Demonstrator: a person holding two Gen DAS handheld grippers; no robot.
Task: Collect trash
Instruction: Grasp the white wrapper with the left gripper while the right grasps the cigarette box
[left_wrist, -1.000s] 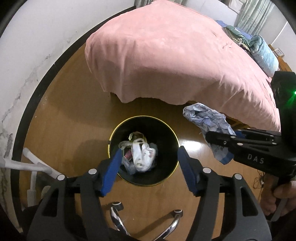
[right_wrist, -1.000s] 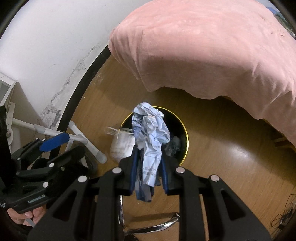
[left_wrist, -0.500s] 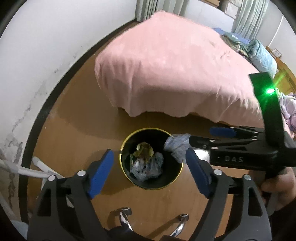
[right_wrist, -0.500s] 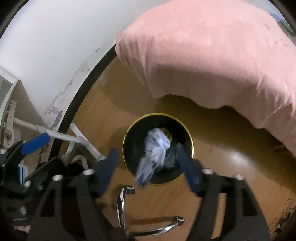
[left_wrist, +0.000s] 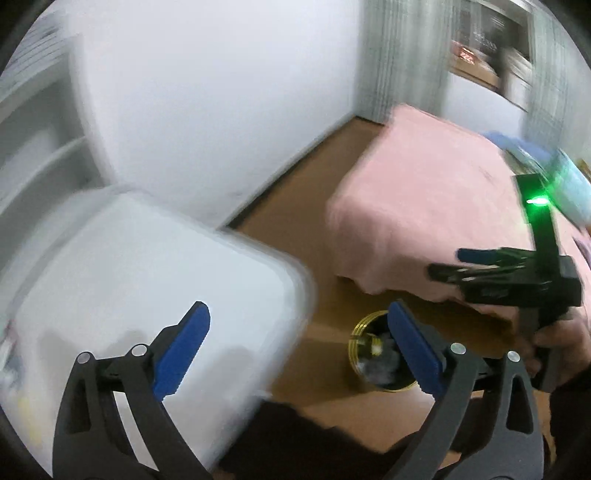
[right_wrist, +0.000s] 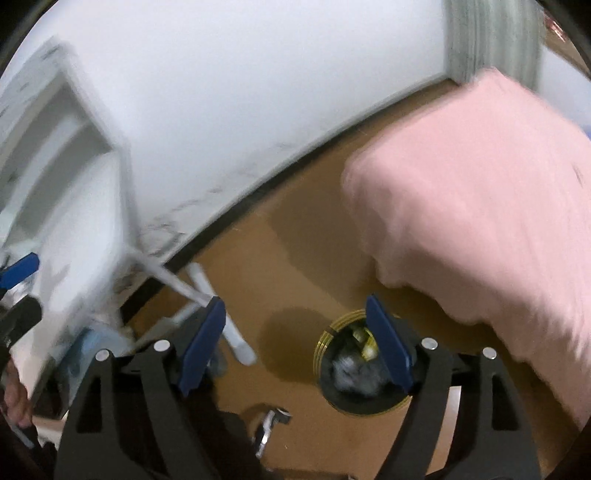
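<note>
A black bin with a gold rim (left_wrist: 373, 356) (right_wrist: 354, 373) stands on the wooden floor by the foot of the pink bed, with crumpled trash (right_wrist: 351, 367) inside. My left gripper (left_wrist: 295, 339) is high above the floor, its blue pads wide apart and still opening, with nothing between them. My right gripper (right_wrist: 295, 332) hangs above and left of the bin, jaws opening and empty. In the left wrist view the right gripper (left_wrist: 454, 264) shows at the right, held by a hand (left_wrist: 561, 350). Both views are blurred by motion.
A pink-covered bed (left_wrist: 424, 218) (right_wrist: 480, 206) fills the right side. A white table top (left_wrist: 140, 295) lies under my left gripper, with white shelves (right_wrist: 48, 147) against the wall. White frame legs (right_wrist: 207, 299) and a chrome chair base (right_wrist: 269, 424) stand on the floor.
The right gripper opened and dropped the blue-white crumpled paper into the bin. Both grippers then rose and swung left, so the bin looks smaller and the white table has come into view.
</note>
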